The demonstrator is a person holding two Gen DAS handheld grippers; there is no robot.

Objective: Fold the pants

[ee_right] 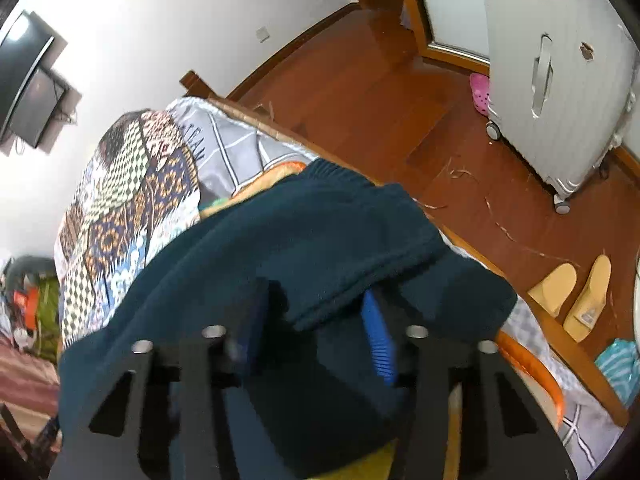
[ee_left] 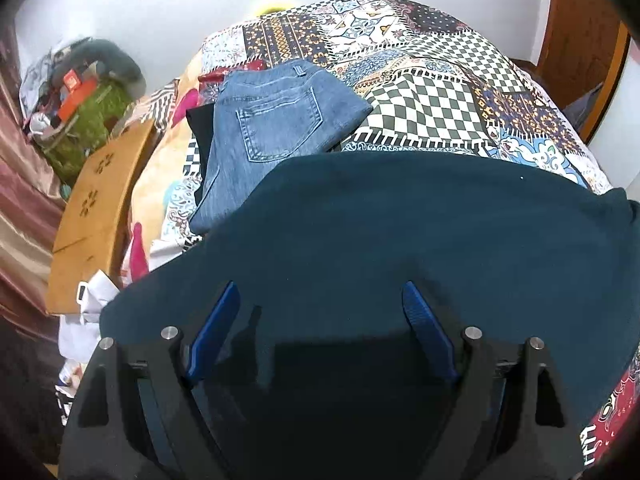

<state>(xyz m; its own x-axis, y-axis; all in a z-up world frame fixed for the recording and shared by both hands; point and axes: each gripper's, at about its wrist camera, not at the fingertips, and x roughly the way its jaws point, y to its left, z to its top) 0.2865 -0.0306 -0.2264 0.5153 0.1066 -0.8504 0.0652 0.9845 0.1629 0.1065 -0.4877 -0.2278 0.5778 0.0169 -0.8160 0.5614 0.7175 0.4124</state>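
Dark teal pants lie spread on the patchwork bedspread. My left gripper is open just above the flat cloth, its blue pads wide apart and holding nothing. In the right wrist view the same teal pants lie near the bed's edge. My right gripper has a thick folded end of the pants between its blue pads and is shut on it. Part of the left pad is hidden by the cloth.
Folded blue jeans lie on the bed beyond the teal pants, over a dark garment. A wooden board and clutter stand at the left. On the right are wooden floor, a white suitcase and yellow slippers.
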